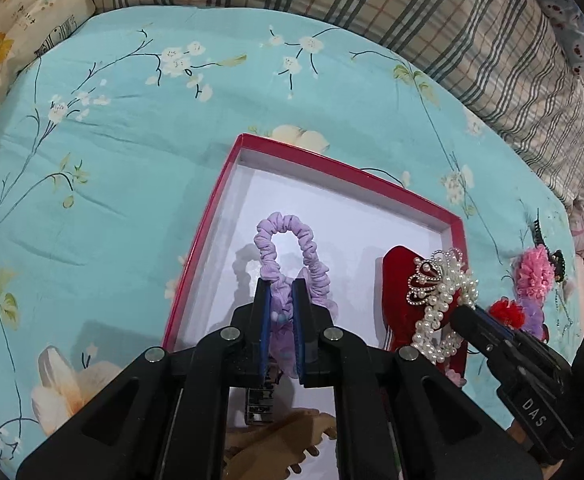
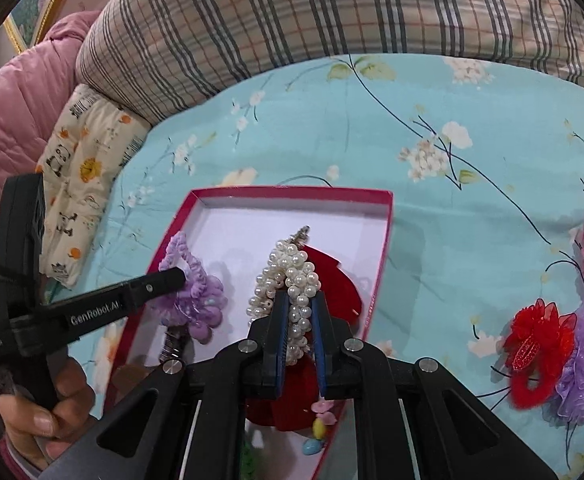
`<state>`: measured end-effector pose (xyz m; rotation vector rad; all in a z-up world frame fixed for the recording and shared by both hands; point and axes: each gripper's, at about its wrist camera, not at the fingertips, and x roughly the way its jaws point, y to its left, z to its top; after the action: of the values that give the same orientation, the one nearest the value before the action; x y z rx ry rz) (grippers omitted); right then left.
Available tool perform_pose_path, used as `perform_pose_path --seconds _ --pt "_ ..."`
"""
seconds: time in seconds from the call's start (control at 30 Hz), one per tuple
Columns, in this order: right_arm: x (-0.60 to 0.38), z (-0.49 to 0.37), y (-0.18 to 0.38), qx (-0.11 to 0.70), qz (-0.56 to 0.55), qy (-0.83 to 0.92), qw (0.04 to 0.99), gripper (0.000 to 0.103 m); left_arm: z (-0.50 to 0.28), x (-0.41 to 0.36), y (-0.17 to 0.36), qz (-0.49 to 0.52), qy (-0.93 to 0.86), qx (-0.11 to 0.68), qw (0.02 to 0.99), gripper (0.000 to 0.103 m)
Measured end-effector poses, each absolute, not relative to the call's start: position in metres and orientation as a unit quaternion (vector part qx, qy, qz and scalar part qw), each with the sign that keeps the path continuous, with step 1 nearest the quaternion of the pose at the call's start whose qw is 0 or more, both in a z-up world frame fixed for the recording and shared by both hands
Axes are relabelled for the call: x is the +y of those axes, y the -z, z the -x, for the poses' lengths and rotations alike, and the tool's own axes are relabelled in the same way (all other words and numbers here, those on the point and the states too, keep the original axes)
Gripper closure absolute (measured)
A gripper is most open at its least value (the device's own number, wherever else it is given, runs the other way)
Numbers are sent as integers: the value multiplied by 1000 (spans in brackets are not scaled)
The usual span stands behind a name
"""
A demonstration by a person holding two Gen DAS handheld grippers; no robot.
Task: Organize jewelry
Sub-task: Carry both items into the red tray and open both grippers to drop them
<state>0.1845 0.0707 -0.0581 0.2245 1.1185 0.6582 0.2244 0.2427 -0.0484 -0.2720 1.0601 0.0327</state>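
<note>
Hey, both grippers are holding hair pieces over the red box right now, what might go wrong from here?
1. The left gripper and right gripper hang close together over the red box, so they may bump.
2. The pearl hairpiece dangles loosely from the right gripper and could snag the red bow when let go.
3. The purple scrunchie sits near the box's left wall and may land on the rim, or outside on the bedsheet.

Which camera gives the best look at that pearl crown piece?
The left wrist view: the pearl crown shows side-on, its crown outline clear. The right wrist view sees only its pearl strands end-on, pinched in the right gripper.
</note>
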Motion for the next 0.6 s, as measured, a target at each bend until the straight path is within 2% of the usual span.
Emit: perform_pose_path --seconds 0.33,0.6 --pt "73 -185 74 538 -85 -302 782 92 -234 240 54 118 -18 510 852 93" --pt "71 -182 70 535 -83 -308 782 87 -240 240 60 110 -22 516 849 89"
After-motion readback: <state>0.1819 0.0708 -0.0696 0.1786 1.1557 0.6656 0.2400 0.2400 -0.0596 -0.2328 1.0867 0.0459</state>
